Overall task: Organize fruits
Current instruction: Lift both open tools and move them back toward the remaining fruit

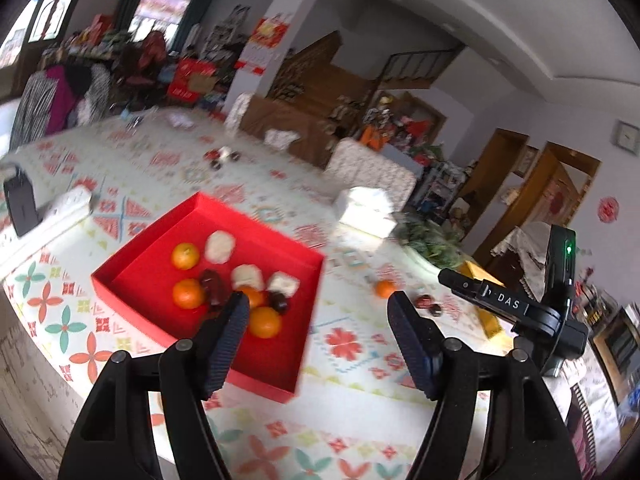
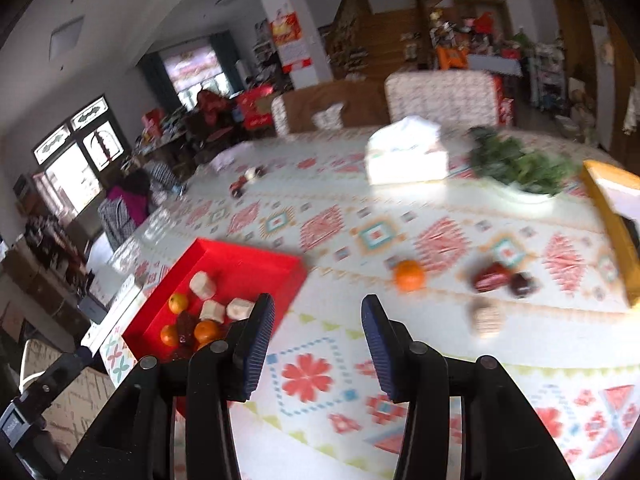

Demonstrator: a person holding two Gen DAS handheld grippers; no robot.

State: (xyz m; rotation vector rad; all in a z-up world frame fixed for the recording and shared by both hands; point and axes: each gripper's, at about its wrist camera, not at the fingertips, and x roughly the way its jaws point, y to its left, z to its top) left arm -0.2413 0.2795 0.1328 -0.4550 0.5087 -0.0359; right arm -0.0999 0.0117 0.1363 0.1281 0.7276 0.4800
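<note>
A red box (image 1: 280, 236) (image 2: 256, 258) on the patterned tablecloth holds several oranges (image 1: 185, 256), white wrapped pieces (image 1: 220, 246) and dark red fruits (image 1: 212, 282). My left gripper (image 1: 318, 312) hovers open over the box's near right corner, with nothing between its pads. My right gripper (image 2: 318, 304) is open and empty above the cloth, just right of the box. Loose on the cloth ahead of it lie an orange (image 2: 409, 275) (image 1: 385, 288), a red packet (image 2: 490, 276), a dark fruit (image 2: 522, 284) and a pale wrapped piece (image 2: 486, 318). Motion blur softens both views.
A tissue box (image 2: 406, 156), a bowl of greens (image 2: 520, 168) and a yellow box (image 2: 612, 216) stand behind the loose fruit. More small items (image 2: 246, 182) lie far back. A white power strip (image 1: 68, 204) sits left of the red box. Chairs line the far edge.
</note>
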